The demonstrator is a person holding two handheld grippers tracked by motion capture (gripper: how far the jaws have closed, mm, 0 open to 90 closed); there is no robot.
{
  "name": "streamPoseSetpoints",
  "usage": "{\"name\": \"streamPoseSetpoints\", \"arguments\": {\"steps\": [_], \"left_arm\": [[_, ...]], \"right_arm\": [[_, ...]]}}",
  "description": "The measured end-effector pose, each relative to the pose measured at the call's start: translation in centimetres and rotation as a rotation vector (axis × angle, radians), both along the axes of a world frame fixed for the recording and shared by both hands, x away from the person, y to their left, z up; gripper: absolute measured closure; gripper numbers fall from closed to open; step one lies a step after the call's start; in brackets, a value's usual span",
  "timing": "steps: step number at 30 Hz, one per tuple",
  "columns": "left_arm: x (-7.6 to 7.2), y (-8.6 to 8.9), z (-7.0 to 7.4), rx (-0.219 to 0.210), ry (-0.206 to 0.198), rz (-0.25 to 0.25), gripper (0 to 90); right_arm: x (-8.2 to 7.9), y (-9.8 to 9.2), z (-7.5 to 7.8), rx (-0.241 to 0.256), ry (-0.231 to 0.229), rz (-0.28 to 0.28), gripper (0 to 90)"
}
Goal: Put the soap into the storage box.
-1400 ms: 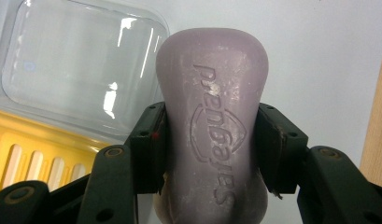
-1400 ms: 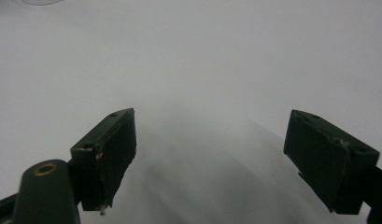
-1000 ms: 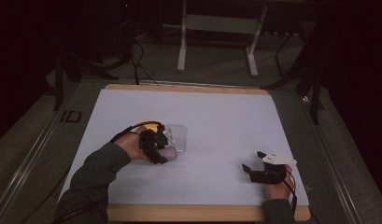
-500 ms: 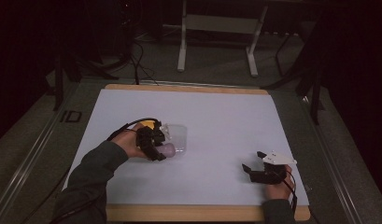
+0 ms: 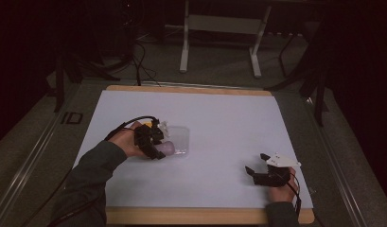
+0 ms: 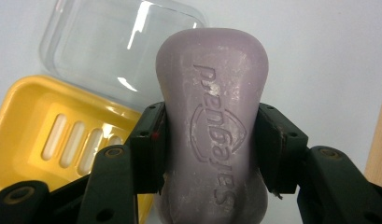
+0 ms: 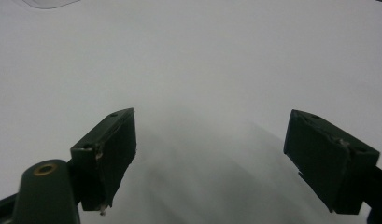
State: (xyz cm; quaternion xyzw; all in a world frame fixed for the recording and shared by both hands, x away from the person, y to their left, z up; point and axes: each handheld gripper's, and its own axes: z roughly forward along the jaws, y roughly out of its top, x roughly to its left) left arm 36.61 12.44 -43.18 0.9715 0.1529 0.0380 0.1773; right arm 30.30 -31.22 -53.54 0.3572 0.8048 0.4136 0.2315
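Claw work is seen on both sides of the white worktop (image 5: 229, 118). A purple soap bar (image 6: 212, 135) is clamped at its waist by the left claw (image 6: 209, 140), both jaws pressed flat against its sides. From above, this left claw (image 5: 151, 142) is held at about nine o'clock on the worktop, the forearm angled in from seven o'clock and the hand curled round the grip. Just beyond the soap, at eleven o'clock in the left gripper view, a yellow soap dish (image 6: 53, 135) and a clear lid (image 6: 109, 51) are seen side by side. The right claw (image 5: 257, 165) is rested at about five o'clock, its jaws spread wide with nothing between them, the hand tucked behind it.
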Motion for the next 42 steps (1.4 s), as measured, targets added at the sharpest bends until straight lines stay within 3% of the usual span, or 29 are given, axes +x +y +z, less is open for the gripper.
{"name": "streamPoseSetpoints", "arguments": {"steps": [17,30,42], "left_arm": [[0.6,0.7,0.5,-0.001,-0.003,0.04,49.6],[1.4,1.1,0.2,0.007,-0.005,0.097,49.6],[2.4,1.3,-0.1,0.018,0.003,0.188,49.6]], "right_arm": [[0.0,0.0,0.0,0.003,0.001,-0.001,16.7],[0.0,0.0,0.0,0.0,0.001,0.001,16.7],[0.0,0.0,0.0,-0.001,-0.001,0.0,16.8]]}}
